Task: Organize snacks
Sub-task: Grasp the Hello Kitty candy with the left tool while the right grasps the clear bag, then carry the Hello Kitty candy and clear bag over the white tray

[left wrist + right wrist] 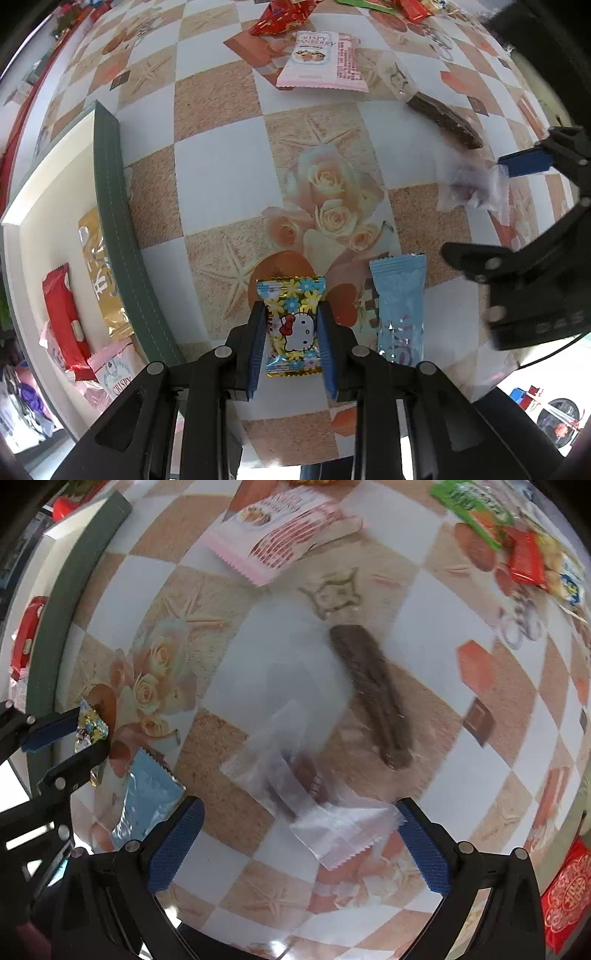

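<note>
Jaws of the left gripper (291, 332) are clenched on the Hello Kitty candy (293, 326), blue pads pressed to its two long edges; whether it is lifted off the desk (218, 173) cannot be told. Landmark: green-rimmed tray (110, 206).

Inside the tray, lying flat: gold packet (98, 273), red packet (64, 321), pink pack reading "CRISPY" (116, 373). Judgement: the tray is the collection bin, so the candy likely goes there next.

Just right of the tray: the gripped candy, with the light-blue packet (400, 306) beside it on the far side from the tray.

Farther from the tray: pink "CRISPY CRANBERRY" pack (321, 61), brown bar in clear wrap (373, 690), clear-wrapped snack (314, 794); its print is unreadable.

Right gripper (299, 842): jaws spread wide, straddling the clear-wrapped snack, holding nothing. Judgement: lined up for a grasp.
</note>
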A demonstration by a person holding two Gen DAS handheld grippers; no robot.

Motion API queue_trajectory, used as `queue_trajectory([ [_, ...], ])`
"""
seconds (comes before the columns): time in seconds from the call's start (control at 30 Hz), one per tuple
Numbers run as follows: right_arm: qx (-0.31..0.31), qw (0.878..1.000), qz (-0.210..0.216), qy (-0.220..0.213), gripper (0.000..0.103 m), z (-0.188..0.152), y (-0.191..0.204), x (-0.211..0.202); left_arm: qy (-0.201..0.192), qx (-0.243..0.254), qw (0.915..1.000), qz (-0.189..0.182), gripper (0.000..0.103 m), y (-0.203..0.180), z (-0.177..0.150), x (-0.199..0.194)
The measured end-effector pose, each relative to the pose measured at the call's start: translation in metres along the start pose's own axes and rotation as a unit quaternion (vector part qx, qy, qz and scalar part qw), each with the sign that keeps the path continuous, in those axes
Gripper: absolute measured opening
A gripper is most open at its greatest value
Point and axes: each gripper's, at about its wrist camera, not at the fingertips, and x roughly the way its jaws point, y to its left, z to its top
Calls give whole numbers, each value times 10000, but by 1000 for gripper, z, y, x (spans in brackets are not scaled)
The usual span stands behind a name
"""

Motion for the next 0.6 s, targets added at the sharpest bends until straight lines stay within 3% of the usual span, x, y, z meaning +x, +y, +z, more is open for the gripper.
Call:
queue_trajectory([
  [0.1, 20, 9999, -119, 3, 90, 0, 5, -2, -14, -37, 10000, 0, 31, 3, 0, 3],
  [0.17, -43, 9998, -178, -83, 72, -1, 9, -10, -19, -29, 10000, -11, 31, 4, 0, 3],
  [0.2, -40, 9997, -191, -126, 53, -1, 11, -15, -17, -25, 10000, -19, 31, 6, 0, 3],
  [0.23, 0, 9997, -183, -167, 43, -2, 10, -19, -6, -13, 10000, -27, 31, 7, 0, 3],
  [0.4, 671, 9967, 425, -166, 43, -4, -16, -30, 101, 12, 9998, -149, 28, 10, 2, 2],
  [0.6, 1545, 9795, 1242, -350, 43, -23, -36, -45, -169, -8, 9993, -326, 28, 19, 5, -17],
])
